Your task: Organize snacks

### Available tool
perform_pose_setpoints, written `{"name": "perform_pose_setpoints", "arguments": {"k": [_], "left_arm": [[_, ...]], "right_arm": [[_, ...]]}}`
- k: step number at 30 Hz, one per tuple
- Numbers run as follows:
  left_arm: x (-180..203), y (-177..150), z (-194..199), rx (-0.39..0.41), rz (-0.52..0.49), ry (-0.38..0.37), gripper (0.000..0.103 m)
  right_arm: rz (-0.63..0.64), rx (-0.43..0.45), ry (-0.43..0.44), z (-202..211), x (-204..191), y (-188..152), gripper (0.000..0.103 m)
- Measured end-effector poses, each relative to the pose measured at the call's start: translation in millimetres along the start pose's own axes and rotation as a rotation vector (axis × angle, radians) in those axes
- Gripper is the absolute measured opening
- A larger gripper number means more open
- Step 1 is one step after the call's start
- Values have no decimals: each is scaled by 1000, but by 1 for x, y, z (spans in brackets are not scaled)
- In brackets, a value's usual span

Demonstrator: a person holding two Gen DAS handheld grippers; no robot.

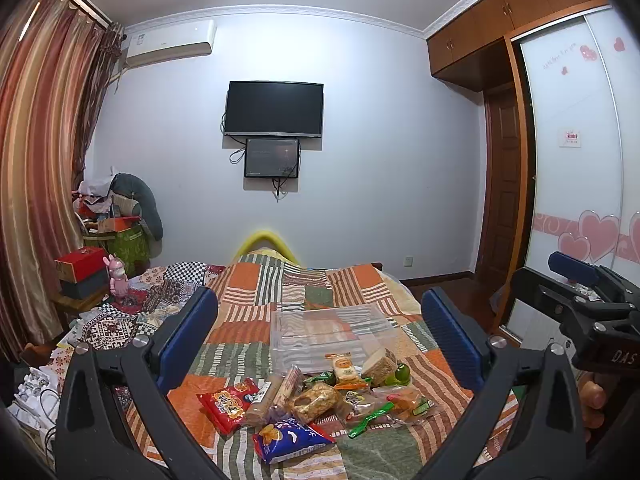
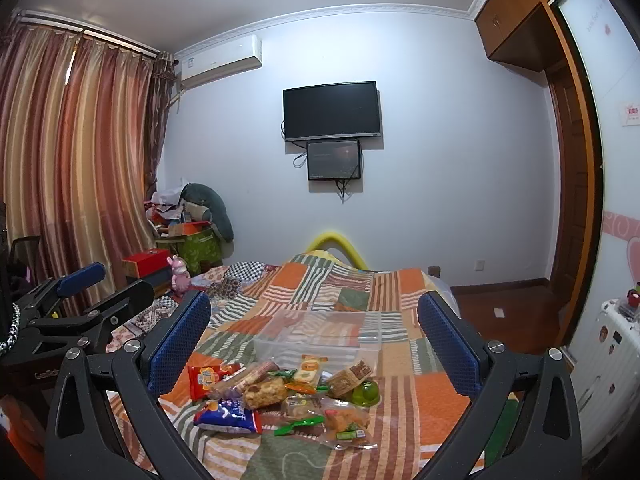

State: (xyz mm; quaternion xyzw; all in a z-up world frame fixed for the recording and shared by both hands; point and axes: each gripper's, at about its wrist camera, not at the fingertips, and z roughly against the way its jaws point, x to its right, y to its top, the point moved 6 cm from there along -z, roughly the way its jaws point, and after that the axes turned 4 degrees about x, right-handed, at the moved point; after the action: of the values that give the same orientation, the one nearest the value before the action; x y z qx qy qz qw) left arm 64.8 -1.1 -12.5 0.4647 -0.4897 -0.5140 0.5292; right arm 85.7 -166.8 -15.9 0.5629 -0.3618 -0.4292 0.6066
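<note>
both grippers, left gripper [image 1: 320, 344] and right gripper [image 2: 314, 340], hung wide open and held nothing above a patchwork bed [image 1: 248, 312]. a heap of snacks [image 1: 312, 404] lay at 6 o'clock, touching the clear plastic bin [image 1: 332, 336] at 12 o'clock of it. beyond, a dark television [image 1: 274, 109] hung on the wall.
</note>
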Motion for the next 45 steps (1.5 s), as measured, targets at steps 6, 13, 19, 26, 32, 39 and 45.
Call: {"name": "perform_pose_setpoints", "arguments": {"k": [6, 13, 19, 26, 32, 39, 45], "left_arm": [[1, -1, -1, 1, 2, -1, 103], [1, -1, -1, 1, 3, -1, 103], [1, 0, -1, 1, 3, -1, 103], [1, -1, -2, 2, 3, 0, 103], [0, -1, -3, 2, 3, 3, 103], [-2, -5, -8, -15, 0, -9, 103], [-12, -18, -20, -71, 12, -7, 97]], "right_arm": [[-1, -2, 0, 1, -1, 0, 103], [-2, -3, 3, 0, -1, 0, 103], [-3, -3, 4, 0, -1, 1, 103], [-4, -3, 3, 0, -1, 0, 103], [-3, -4, 6, -1, -2, 1, 103], [-9, -23, 20, -5, -5, -3, 103], [-18, -83, 22, -17, 1, -19, 96]]}}
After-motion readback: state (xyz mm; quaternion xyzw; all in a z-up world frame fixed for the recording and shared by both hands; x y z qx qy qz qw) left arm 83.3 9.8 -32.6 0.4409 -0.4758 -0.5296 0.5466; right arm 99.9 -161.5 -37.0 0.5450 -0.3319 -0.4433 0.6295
